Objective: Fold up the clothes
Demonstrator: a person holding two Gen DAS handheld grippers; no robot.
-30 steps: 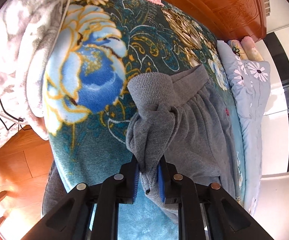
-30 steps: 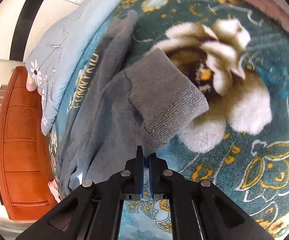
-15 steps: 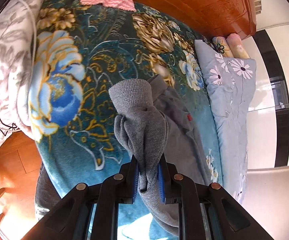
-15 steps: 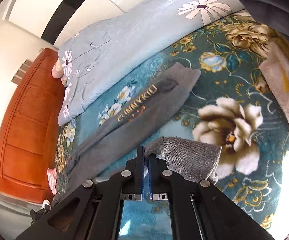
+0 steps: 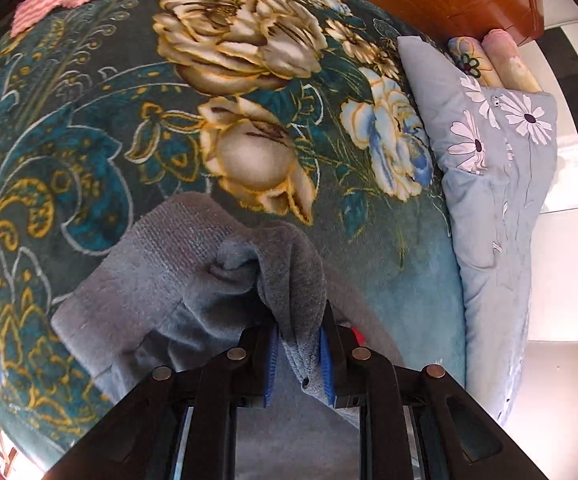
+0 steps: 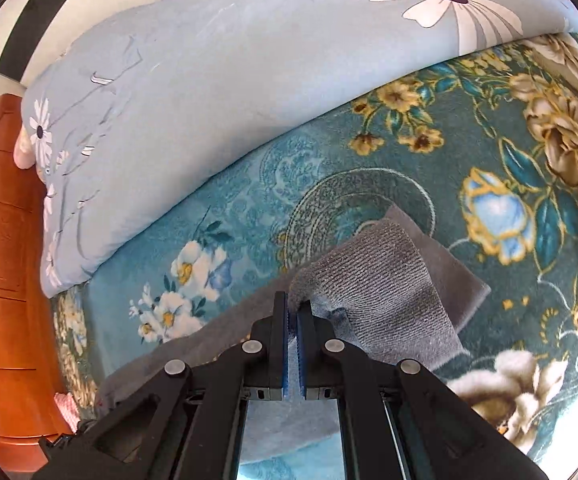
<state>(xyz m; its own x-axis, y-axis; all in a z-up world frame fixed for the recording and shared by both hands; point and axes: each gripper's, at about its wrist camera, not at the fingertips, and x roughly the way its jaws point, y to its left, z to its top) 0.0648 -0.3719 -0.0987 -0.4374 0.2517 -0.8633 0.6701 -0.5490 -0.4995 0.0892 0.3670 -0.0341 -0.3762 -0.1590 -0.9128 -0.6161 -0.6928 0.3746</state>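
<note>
Left tool [image 5: 299, 354]: jaws opening, bunched fold of grey fleece garment [image 5: 161, 292] between blue pads, cloth touching the right pad. Right tool [image 6: 293, 322]: jaws pressed together, pinching same garment beside ribbed cuff [image 6: 385, 276]. Garment lies on teal floral plush blanket [image 5: 249, 140] covering bed (pale blue daisy-print quilt [image 6: 193, 80] alongside).

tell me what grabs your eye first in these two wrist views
The teal blanket with big gold and cream flowers fills both views. On it lies a grey garment: the left gripper has a ribbed fold between its opening jaws, and the right gripper is shut on another ribbed edge. A pale blue daisy-print quilt runs along the blanket's far side.
</note>
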